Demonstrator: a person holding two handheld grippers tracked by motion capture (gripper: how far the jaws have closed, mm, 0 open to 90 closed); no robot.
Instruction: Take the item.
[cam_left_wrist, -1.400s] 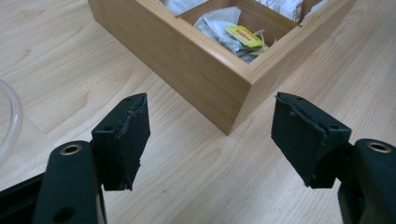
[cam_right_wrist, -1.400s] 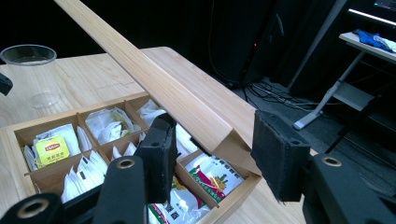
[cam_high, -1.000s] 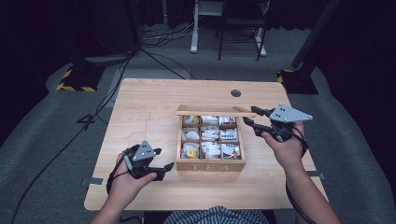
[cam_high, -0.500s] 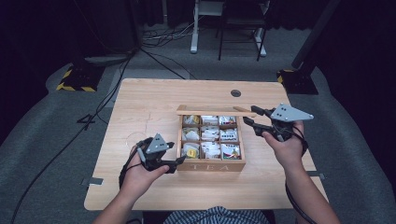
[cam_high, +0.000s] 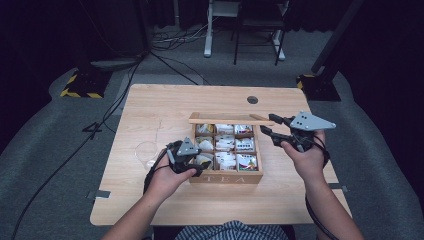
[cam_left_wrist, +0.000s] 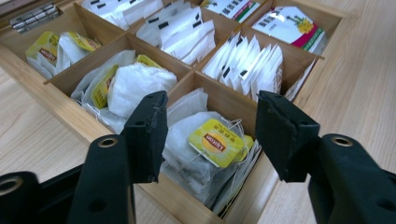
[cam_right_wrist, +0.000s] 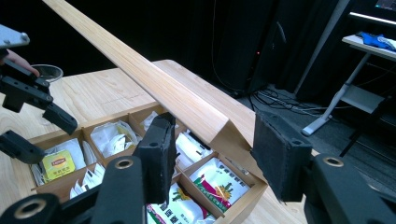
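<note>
A wooden tea box (cam_high: 225, 178) marked TEA sits mid-table, its lid (cam_high: 230, 119) standing open along the back edge. Its compartments hold paper tea bags. My left gripper (cam_high: 199, 165) hovers open over the front-left compartment; in the left gripper view its jaws (cam_left_wrist: 212, 100) straddle a tea bag with a yellow Lipton tag (cam_left_wrist: 217, 142), not touching it. My right gripper (cam_high: 268, 125) is open at the lid's right end. In the right gripper view the lid (cam_right_wrist: 154, 84) runs between its jaws (cam_right_wrist: 217, 123), which stand apart from it.
A clear glass cup (cam_high: 146, 151) stands on the table (cam_high: 165, 105) just left of the left hand. A round cable hole (cam_high: 252, 99) lies behind the box. Black cables run across the grey floor at the left.
My left gripper has moved right and forward from the table's front-left area to the box's front-left compartment. The right gripper has held its place by the lid.
</note>
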